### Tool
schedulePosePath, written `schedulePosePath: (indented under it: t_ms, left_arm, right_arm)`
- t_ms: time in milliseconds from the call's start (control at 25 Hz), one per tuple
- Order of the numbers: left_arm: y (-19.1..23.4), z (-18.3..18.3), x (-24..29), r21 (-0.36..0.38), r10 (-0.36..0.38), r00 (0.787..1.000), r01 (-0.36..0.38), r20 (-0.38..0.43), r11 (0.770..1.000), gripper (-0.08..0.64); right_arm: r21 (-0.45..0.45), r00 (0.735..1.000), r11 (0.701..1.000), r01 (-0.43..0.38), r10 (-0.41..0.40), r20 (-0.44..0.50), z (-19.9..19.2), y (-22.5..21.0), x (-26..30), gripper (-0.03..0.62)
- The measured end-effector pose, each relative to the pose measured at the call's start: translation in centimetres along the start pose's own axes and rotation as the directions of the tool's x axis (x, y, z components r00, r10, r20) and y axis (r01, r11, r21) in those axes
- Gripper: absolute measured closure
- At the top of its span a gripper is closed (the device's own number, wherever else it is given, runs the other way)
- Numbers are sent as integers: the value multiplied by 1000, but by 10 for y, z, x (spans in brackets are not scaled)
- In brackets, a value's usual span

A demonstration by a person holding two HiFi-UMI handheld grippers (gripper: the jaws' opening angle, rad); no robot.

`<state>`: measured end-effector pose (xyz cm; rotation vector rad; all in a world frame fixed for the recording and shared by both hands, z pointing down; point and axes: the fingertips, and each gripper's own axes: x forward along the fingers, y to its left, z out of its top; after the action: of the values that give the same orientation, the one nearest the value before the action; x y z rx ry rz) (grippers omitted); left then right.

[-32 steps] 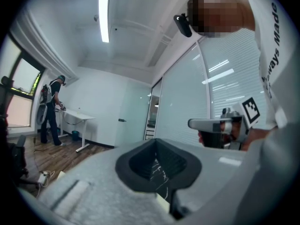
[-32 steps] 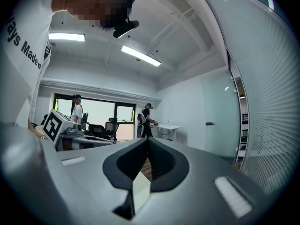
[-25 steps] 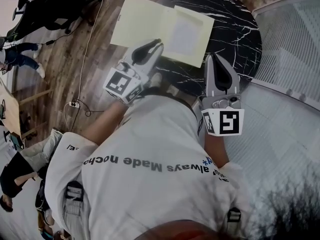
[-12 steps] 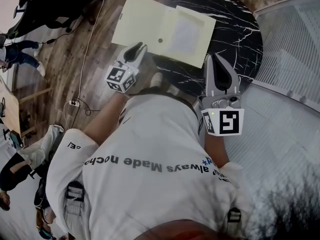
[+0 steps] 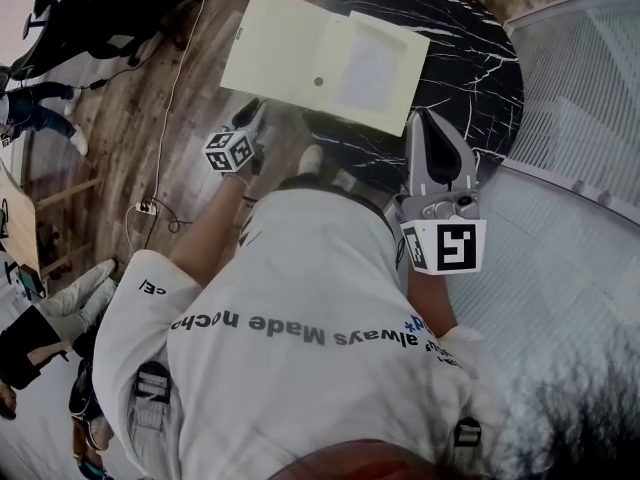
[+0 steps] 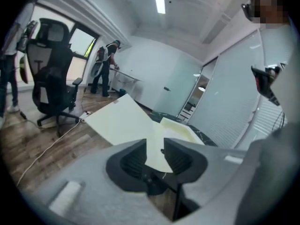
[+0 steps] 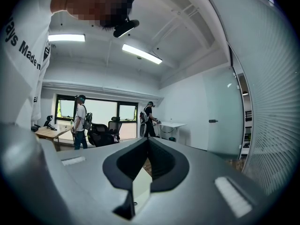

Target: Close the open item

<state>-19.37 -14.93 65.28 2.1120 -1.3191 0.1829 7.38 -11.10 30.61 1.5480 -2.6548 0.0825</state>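
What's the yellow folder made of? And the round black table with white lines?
Pale yellow open folder: thin matte card or plastic, judging by its flat, dull flaps. Round black table: polished marble, or a marble-look print, given the white veins.

Open folder (image 5: 300, 53): pale yellow, 2 leaves spread flat. One leaf lies on round black marble table (image 5: 470, 48), other overhangs wood floor (image 5: 140, 138).
L gripper (image 5: 250, 115): just below folder's near edge, apart from it, over floor; jaws just been opening, nothing btwn them.
R gripper (image 5: 432, 118): over table's near rim, tips together.
Misc: white cable (image 5: 180, 68), black office chair (image 5: 100, 13), white ribbed panel (image 5: 580, 98).
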Motion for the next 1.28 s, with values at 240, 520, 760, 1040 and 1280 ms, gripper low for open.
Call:
schedulePosePath:
  t_ms: [240, 520, 760, 1040, 1280]
  left_arm:
    - [55, -27, 3, -204, 74, 997, -71, 10, 977, 417]
    - [81, -33, 23, -306, 22, 1000, -15, 19, 952, 328]
    - [88, -26, 34, -313, 16, 999, -2, 42, 950, 342]
    - [84, -13, 39, -300, 4, 997, 21, 80, 954, 396]
    - [76, -3, 41, -250, 3, 996, 19, 89, 968, 465]
  right_arm:
    - [6, 1000, 1000, 4, -4, -8, -4, 2, 2, 591]
    - [11, 1000, 1000, 9, -8, -18, -7, 2, 4, 591]
    - [16, 1000, 1000, 16, -16, -24, -9, 0, 3, 591]
    - [21, 999, 1000, 20, -19, -29, -14, -2, 2, 591]
    - [21, 999, 1000, 18, -17, -29, -15, -3, 0, 591]
